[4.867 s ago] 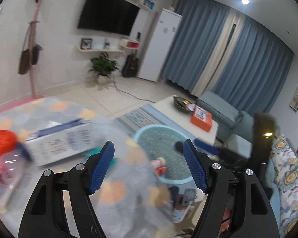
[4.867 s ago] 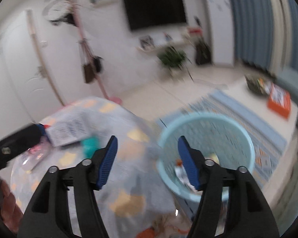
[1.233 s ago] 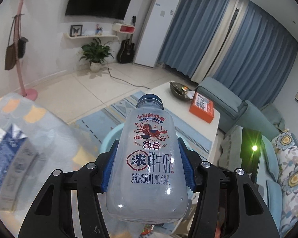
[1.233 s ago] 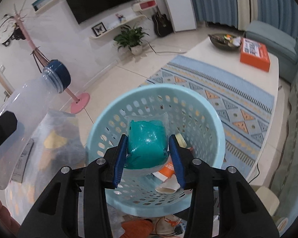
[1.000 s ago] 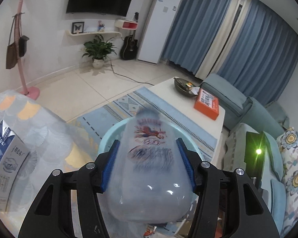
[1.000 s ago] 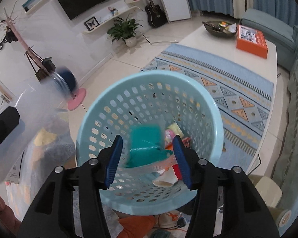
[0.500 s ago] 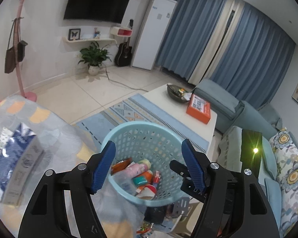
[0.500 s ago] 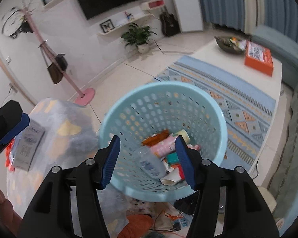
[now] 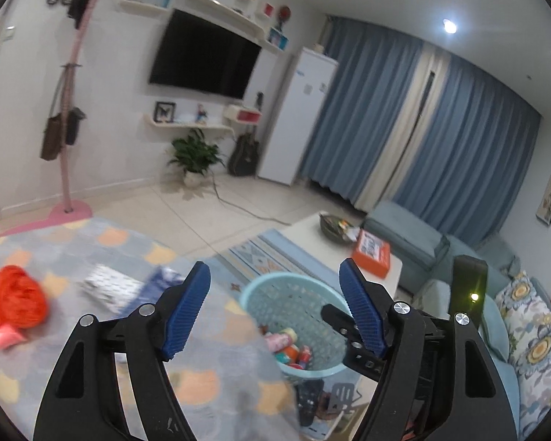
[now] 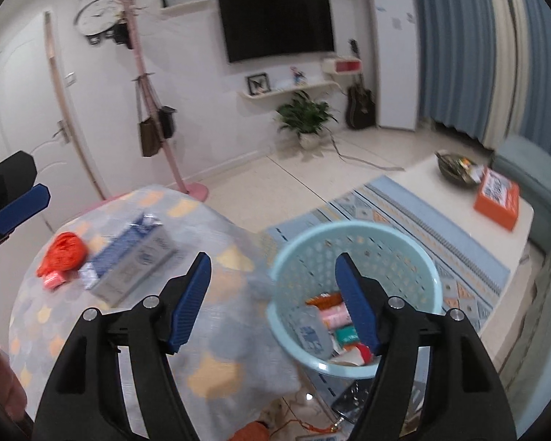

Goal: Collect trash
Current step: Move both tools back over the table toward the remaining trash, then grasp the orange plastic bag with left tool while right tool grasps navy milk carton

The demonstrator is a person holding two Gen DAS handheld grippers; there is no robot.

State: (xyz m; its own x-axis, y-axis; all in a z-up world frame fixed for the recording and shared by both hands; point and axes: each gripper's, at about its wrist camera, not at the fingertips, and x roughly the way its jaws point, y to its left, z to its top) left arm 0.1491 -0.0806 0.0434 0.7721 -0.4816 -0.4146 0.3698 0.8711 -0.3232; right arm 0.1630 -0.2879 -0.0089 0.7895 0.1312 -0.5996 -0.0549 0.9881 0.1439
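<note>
A light blue perforated basket (image 10: pixel 363 242) stands beside the round table and holds a clear milk bottle (image 10: pixel 314 334), a pink item and other trash; it also shows in the left wrist view (image 9: pixel 294 294). A blue-white carton (image 10: pixel 132 257) and a red-orange net bag (image 10: pixel 64 250) lie on the table (image 10: pixel 216 364). The carton (image 9: pixel 117 286) and net bag (image 9: pixel 13 303) also show in the left wrist view. My left gripper (image 9: pixel 275 312) is open and empty above the table edge. My right gripper (image 10: pixel 273 301) is open and empty, between table and basket.
A pink coat stand (image 10: pixel 154 110) with bags stands behind the table. A white coffee table (image 10: pixel 470 198) with an orange box (image 10: pixel 497 198) and a bowl sits past a patterned rug. A sofa (image 9: pixel 525 330) is at right. Clutter lies on the floor under the basket.
Both grippers have let go: the milk bottle and the teal packet now lie in the basket. Both grippers have pulled back and swung left toward the table.
</note>
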